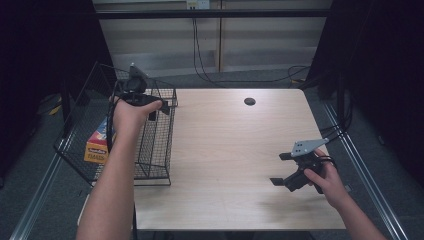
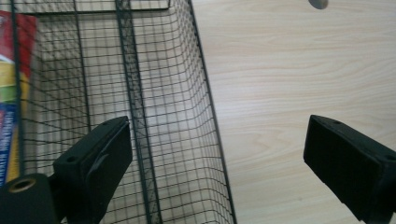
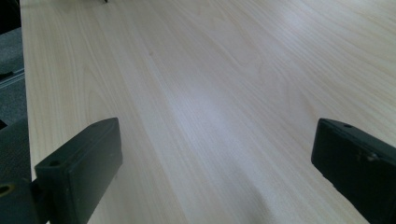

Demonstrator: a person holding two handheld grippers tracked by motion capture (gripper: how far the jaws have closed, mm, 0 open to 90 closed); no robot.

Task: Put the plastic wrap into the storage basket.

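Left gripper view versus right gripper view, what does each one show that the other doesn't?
Left gripper view: the wire basket with a colourful box inside, and the left gripper with its jaws wide apart over the basket's wall. Right gripper view: the right gripper, jaws wide apart, over bare wood. Both: the wooden table.

Left gripper [image 1: 150, 106] above wire basket [image 1: 155, 150]; right gripper [image 1: 281, 169] apart.
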